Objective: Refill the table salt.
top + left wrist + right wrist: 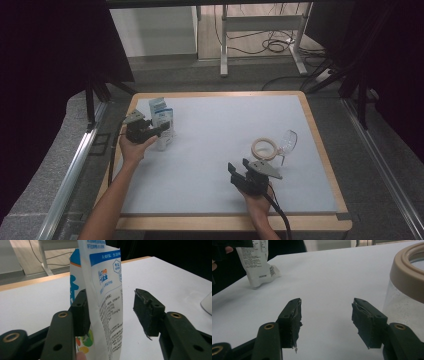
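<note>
Black jaws of the left gripper stood parted around a white-and-blue pouch; one pad seemed to graze it, the other stood clear, so the grip looked released. The pouch stood upright beside a carton. Setting-down seemed finished; next, backing away without tipping it. Well apart from the pouch, the right gripper gaped empty near a jar.

Bare-armed, the person is gripping matte-black left tongs and right tongs, each showing brass-ringed screw holes, frayed dark pads, a grey three-cornered plate and trailing black cable.
</note>
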Available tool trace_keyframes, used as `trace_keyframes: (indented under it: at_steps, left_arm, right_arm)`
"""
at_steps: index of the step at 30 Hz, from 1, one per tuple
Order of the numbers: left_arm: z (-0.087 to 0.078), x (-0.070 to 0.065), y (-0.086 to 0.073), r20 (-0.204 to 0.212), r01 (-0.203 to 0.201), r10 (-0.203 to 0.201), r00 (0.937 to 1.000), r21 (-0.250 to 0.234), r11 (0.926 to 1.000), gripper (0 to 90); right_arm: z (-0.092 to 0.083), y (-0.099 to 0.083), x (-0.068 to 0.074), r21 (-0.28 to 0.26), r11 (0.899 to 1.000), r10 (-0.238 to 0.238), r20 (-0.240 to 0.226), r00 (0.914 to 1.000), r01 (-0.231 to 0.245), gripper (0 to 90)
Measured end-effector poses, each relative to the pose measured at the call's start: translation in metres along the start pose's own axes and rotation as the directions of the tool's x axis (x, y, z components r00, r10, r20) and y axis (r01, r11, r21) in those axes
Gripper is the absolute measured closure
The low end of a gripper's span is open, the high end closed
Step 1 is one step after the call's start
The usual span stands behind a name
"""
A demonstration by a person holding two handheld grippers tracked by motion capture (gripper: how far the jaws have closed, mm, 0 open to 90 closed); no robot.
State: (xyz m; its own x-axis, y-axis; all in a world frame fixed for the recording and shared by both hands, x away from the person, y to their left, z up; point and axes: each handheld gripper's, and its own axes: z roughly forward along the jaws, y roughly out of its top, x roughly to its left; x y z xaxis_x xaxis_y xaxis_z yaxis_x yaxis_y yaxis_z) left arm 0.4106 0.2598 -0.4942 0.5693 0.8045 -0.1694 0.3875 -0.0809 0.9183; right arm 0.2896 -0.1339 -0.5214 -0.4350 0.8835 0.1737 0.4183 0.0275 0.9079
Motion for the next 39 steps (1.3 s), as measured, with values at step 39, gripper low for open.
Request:
trace_keyframes:
  at_steps: [39]
  left_arm:
    - [-0.017,0.012,-0.007,-0.02,-0.001,0.001,0.9998,0.003,1.0,73.5]
  right_arm:
    - [-0.002,0.001,0.001,-0.012,1.0,-0.004,0.001,1.0,0.004,41.4]
